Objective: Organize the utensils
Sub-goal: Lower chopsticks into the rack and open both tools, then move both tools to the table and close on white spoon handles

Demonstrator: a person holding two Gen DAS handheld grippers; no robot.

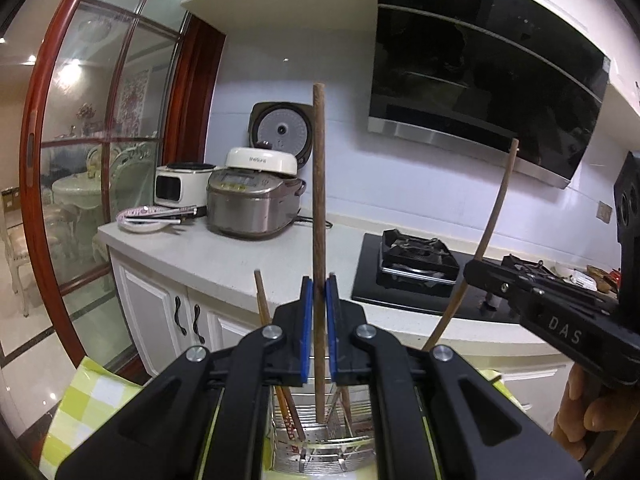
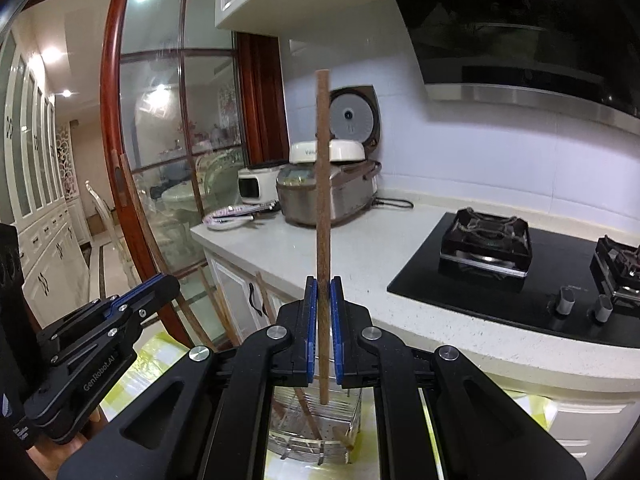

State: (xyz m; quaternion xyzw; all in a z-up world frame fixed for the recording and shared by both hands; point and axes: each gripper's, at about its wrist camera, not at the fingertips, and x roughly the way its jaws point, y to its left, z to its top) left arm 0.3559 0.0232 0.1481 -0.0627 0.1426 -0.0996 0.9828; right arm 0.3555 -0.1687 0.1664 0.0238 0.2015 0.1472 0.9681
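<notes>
In the left wrist view my left gripper [image 1: 319, 286] is shut on a brown wooden chopstick [image 1: 319, 184] held upright, its lower tip inside a metal utensil rack [image 1: 320, 444] that holds other chopsticks [image 1: 264, 304]. My right gripper [image 1: 500, 280] shows at the right, shut on a lighter chopstick [image 1: 494, 220]. In the right wrist view my right gripper [image 2: 323, 288] is shut on an upright chopstick [image 2: 322, 184] whose tip is down in the rack [image 2: 316, 436]. My left gripper [image 2: 132, 300] shows at the left, holding its chopstick [image 2: 148, 236].
The rack stands on a yellow-green checked cloth [image 1: 92, 396]. Beyond it is a white counter [image 2: 360, 256] with rice cookers [image 1: 252, 196], a plate [image 1: 140, 220] and a black gas hob [image 2: 520, 276]. A range hood [image 1: 480, 72] hangs above. A red-framed glass door [image 1: 92, 152] is at the left.
</notes>
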